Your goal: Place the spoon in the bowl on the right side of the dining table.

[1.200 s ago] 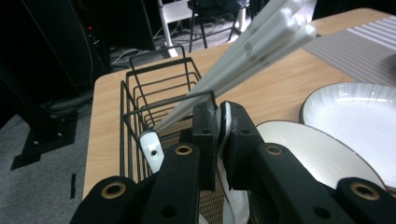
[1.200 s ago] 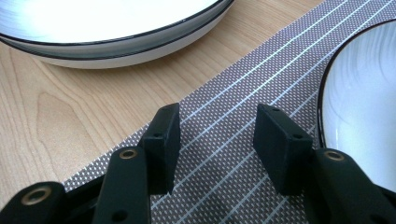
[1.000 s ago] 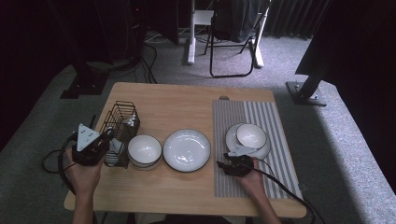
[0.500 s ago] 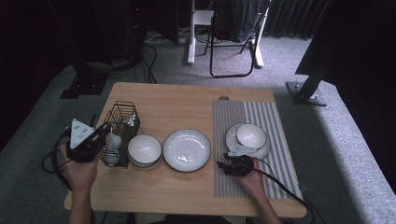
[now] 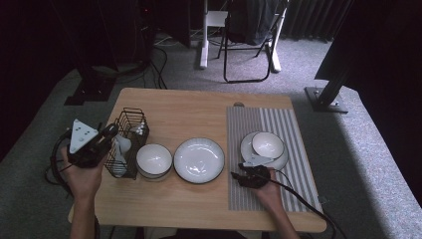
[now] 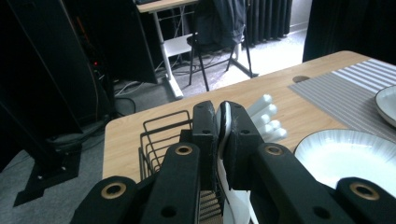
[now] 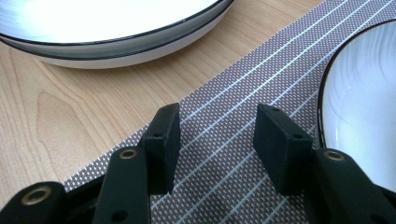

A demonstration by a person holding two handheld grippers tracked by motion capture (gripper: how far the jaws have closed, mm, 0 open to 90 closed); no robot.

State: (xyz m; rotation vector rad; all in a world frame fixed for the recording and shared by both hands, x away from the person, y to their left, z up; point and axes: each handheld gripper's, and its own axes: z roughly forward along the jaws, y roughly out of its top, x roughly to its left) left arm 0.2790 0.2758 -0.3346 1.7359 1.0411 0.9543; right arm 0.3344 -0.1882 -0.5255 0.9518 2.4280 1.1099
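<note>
Dark curtains and a folding chair stand behind our wooden worktop (image 5: 199,107), which carries a striped mat (image 5: 263,124) on its right half. At the left edge, our left claw (image 6: 223,126) is clamped tight on a white spoon (image 6: 224,122), its handle pinched upright between the pads, just above the black wire basket (image 5: 130,119) where more white utensils (image 6: 267,119) lean. We judge the spoon's long axis runs roughly vertical, so it comes clear of the basket by going straight up. Toward the worktop's middle lie a small bowl (image 5: 154,159) and a plate (image 5: 199,159). Our right claw (image 7: 215,140) rests half open and empty on the mat, beside the saucer (image 5: 249,149) holding another bowl (image 5: 267,144).
</note>
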